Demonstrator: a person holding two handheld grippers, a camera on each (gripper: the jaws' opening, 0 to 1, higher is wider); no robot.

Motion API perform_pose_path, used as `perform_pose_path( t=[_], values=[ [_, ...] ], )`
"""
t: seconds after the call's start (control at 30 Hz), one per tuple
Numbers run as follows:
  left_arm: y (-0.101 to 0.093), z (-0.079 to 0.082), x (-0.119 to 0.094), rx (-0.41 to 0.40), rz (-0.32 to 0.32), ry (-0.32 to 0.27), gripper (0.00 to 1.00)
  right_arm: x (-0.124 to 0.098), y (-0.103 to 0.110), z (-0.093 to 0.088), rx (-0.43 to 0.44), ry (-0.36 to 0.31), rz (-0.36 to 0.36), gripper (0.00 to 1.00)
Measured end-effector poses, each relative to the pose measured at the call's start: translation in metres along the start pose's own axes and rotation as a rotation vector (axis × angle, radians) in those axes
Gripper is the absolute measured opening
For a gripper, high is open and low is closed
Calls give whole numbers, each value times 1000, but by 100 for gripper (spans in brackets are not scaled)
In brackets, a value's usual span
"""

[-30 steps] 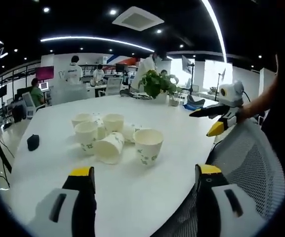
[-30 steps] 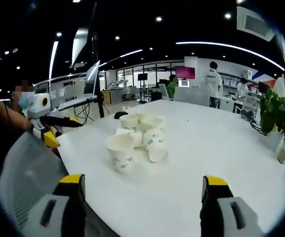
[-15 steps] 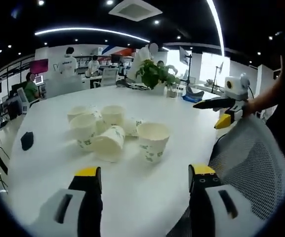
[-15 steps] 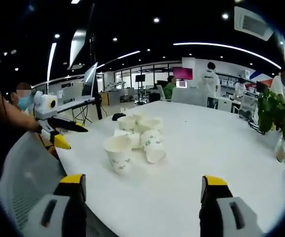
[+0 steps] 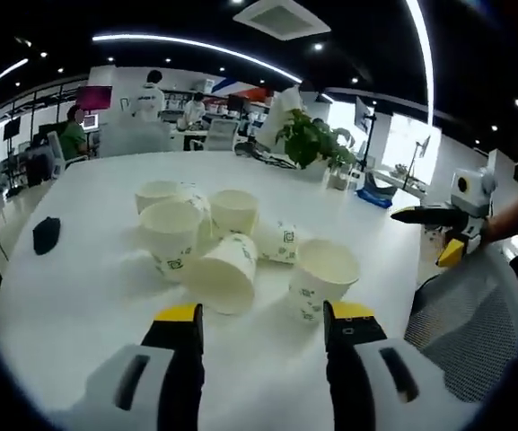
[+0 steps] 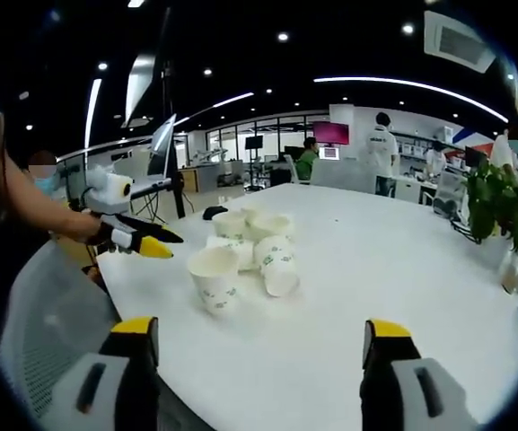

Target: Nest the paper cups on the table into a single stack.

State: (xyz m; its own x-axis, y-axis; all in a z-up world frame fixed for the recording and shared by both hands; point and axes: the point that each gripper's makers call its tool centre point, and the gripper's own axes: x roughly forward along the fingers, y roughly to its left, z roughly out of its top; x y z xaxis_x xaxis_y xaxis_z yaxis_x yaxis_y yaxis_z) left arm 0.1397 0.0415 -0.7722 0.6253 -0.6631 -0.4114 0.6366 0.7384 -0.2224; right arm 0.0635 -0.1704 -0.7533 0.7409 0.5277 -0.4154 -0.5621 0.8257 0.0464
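Nearest in the left gripper view, the left gripper (image 5: 263, 319) has its two yellow-tipped jaws parted with nothing between them, hovering above the near edge of a large white table (image 5: 97, 296). Just beyond the jaws sits a cluster of paper cups (image 5: 232, 247), white with small green printing, none nested. One cup (image 5: 323, 278) stands upright nearest the right jaw. Beside it, a tipped cup (image 5: 225, 272) lies on its side with its mouth facing the camera. Behind these, more cups stand upright or lie on their sides, touching one another. A small dark object (image 5: 46, 234) lies apart from them on the table. At the right edge, over a grey mesh chair back (image 5: 465, 332), a hand holds the right gripper (image 5: 436, 235), jaws apart.

In the right gripper view, the right gripper (image 6: 259, 350) is likewise open and empty, well short of the same cups (image 6: 245, 256) at mid-table. The left gripper (image 6: 155, 242) reaches in from the left, close to the cluster.

Farther off, a potted plant (image 5: 311, 144) stands at the table's far side, and people work at desks under ceiling lights.
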Motion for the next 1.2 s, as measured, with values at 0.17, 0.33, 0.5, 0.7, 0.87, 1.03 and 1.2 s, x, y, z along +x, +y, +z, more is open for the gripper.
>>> perform_pose_path(
  t=[0.17,0.33,0.5,0.7,0.87,1.03,1.2],
  values=[
    [13,6,9,-65,13,-19,47,0,-1,0,0,1,-3,94],
    [20,14,17,-161,25,-45,41,0,-2,0,3,2,-4,94],
    [28,18,26,-243,48,-66,36,0,-2,0,5,6,-5,93],
    [31,14,34,-291,54,-60,31,0,-3,-1,8,5,-9,92],
    [32,14,41,-341,56,-58,27,0,-4,-1,12,7,-15,91],
    [34,19,46,-359,59,-70,25,-1,-5,-1,14,7,-22,91],
    [35,19,51,-388,63,-75,22,-1,-6,-2,15,9,-24,90]
  ],
)
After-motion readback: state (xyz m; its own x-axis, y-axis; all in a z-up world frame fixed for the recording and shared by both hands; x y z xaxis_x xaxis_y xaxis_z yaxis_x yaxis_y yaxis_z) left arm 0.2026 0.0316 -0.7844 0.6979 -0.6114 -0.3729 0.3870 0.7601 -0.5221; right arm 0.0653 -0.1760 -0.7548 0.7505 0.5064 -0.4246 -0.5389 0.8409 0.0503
